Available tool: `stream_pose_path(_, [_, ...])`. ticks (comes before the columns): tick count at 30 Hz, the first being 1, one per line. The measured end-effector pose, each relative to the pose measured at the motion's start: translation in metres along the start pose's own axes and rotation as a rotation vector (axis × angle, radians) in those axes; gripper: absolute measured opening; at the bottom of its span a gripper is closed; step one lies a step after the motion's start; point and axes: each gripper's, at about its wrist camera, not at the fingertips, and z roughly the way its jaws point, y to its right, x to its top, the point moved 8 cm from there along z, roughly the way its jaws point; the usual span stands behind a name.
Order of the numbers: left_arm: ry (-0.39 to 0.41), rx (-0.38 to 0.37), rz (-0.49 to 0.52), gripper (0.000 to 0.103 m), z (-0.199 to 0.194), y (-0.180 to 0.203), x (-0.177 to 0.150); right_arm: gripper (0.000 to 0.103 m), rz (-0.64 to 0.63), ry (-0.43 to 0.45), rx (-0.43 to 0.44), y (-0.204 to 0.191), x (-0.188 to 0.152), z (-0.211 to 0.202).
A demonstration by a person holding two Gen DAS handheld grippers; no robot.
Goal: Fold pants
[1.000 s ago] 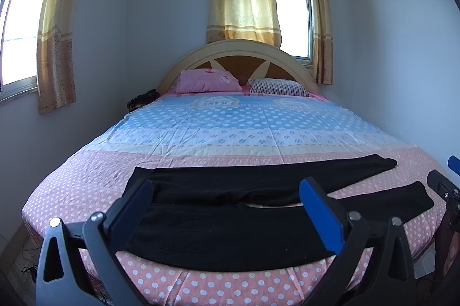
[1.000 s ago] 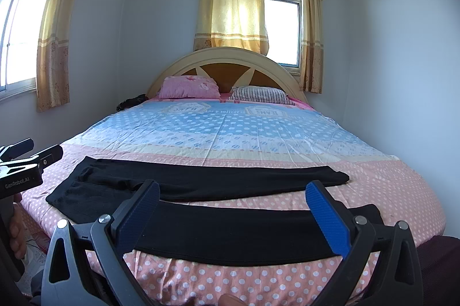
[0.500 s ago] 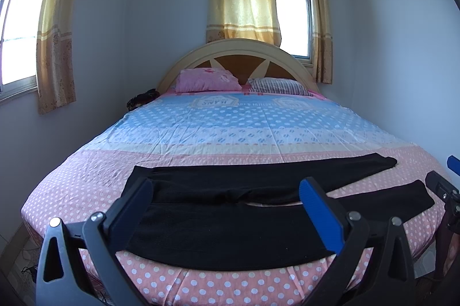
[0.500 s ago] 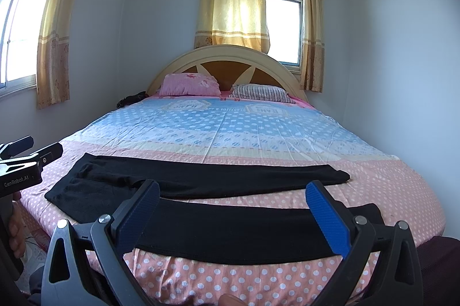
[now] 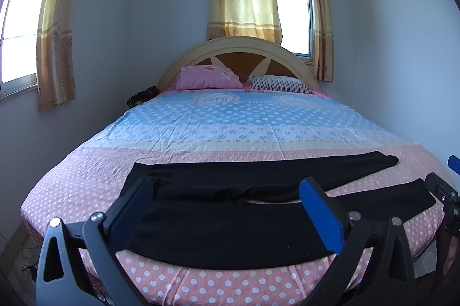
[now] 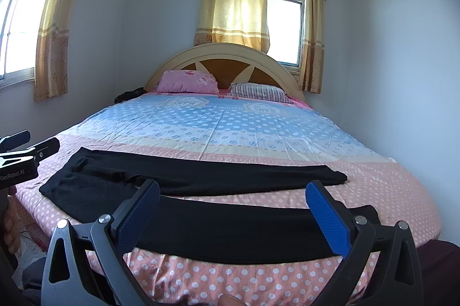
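Black pants [image 5: 218, 222] lie flat across the near end of the bed, waist at the left, both legs spread apart toward the right. They also show in the right wrist view [image 6: 230, 228]. My left gripper [image 5: 227, 191] is open and empty, held above the near edge over the waist part. My right gripper [image 6: 233, 194] is open and empty, held above the near leg. The right gripper shows at the right edge of the left wrist view [image 5: 442, 191], and the left gripper at the left edge of the right wrist view [image 6: 23, 159].
The bed [image 5: 230, 122] has a blue and pink dotted sheet and a rounded headboard [image 5: 238, 53]. A pink pillow [image 5: 207, 77] and a striped pillow [image 5: 279, 83] lie at the head. A dark bundle [image 5: 142, 96] sits at the far left. Walls stand close on both sides.
Both grippers have barely shifted; the right view has drifted slightly. The pants lie as before.
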Motion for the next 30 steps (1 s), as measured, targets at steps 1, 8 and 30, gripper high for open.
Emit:
stream_pose_path(1, [-0.001, -0.001, 0.0, 0.103, 0.001, 0.0, 0.0, 0.102, 0.0, -0.002, 0.0, 0.0, -0.001, 0.001])
stream_pose_path(8, [-0.018, 0.001, -0.002, 0.103, 0.007, -0.003, -0.006, 0.102, -0.005, -0.013, 0.018, -0.002, -0.007, 0.006])
stream_pose_path(30, [-0.251, 0.261, 0.127, 0.103, 0.204, -0.187, -0.008, 0.1, 0.086, -0.252, 0.018, 0.124, -0.016, 0.154])
